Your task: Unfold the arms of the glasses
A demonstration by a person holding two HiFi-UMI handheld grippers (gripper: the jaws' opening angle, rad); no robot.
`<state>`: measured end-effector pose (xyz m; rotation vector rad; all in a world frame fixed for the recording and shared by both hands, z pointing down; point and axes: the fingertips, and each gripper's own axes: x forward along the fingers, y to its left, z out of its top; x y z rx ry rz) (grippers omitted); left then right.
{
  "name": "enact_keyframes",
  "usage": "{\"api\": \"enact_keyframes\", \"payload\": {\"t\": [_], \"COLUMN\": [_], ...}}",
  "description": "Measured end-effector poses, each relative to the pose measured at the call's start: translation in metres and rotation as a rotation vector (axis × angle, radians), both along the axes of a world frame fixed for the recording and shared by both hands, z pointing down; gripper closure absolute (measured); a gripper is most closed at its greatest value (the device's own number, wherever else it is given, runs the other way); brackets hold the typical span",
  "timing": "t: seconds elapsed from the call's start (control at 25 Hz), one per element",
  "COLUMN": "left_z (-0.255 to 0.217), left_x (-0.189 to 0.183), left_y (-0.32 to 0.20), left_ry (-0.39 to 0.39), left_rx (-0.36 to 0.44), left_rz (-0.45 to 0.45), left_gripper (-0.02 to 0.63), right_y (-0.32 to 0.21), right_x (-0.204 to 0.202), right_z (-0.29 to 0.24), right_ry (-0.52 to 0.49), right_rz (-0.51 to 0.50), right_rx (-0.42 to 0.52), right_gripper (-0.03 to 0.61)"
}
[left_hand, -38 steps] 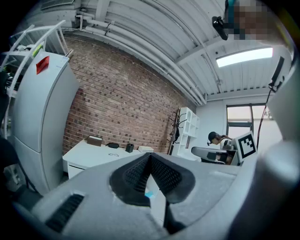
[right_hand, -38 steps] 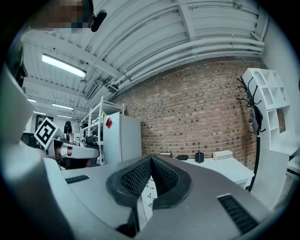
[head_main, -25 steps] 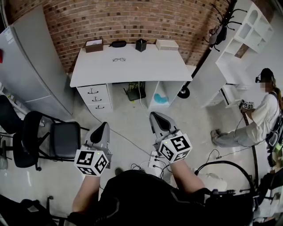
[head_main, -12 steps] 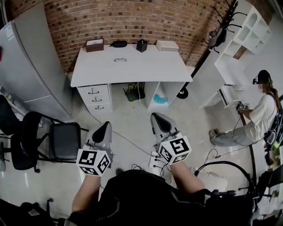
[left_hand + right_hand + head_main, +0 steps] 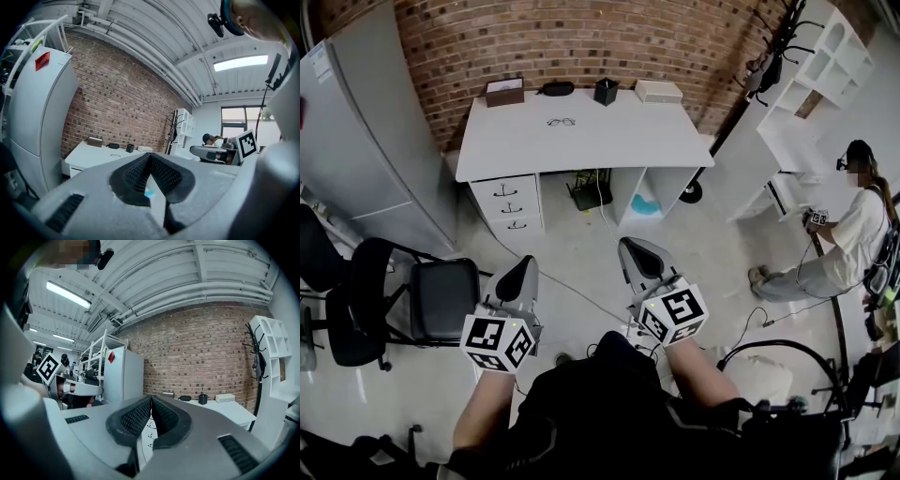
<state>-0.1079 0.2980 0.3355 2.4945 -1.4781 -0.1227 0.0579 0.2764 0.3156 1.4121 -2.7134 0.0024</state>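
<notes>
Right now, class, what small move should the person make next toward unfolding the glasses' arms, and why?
Probably step closer to the white desk. The dark thin-framed glasses lie toward its back edge, well beyond the left tool and right tool, which are both shut and empty over the floor.

The glasses (image 5: 562, 122) lie on the desk (image 5: 619, 145), before the case (image 5: 555, 88) by the wall (image 5: 581, 37).

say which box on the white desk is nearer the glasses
The brown box at the white desk's left end; the white box sits farther from the thin-framed glasses.
</notes>
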Motion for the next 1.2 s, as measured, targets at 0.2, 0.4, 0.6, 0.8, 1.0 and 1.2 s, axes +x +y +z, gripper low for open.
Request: {"api": "enact_keyframes", "payload": {"t": [0.2,0.4,0.6,0.8,1.0,1.2], "left_z": [0.004,0.011,0.016,0.013,0.011,0.02], "left_x": [-0.002,-0.007,-0.008,-0.002,0.013,0.024], "left_y": [-0.003,-0.016,-0.048,-0.095,-0.145,-0.198], "left_ry": [-0.004,-0.02,-0.022,-0.027,-0.031,-0.032], "left_rx": [-0.003,-0.004,-0.011,-0.015,-0.023,-0.056], "left_rz": [-0.004,-0.016,-0.07,-0.096,-0.085,-0.102], "left_gripper": [0.607,0.607,0.607,0.607,0.607,0.607], "right_y": [-0.008,-0.026,-0.065,-0.116,-0.166,-0.214], "right_x": [-0.003,-0.009,-0.005,0.0,0.006,0.017], "right_z": [0.008,0.015,0.019,0.015,0.017,0.029], "right_ry": [-0.006,-0.012,-0.023,-0.033,-0.025,-0.023], "right_rz": [-0.006,-0.035,-0.052,-0.068,-0.094,-0.109], "right_rx": [-0.021,-0.024,-0.024,-0.024,-0.04,-0.079], "right_gripper": [0.571,0.571,0.571,0.571,0.571,0.571]}}
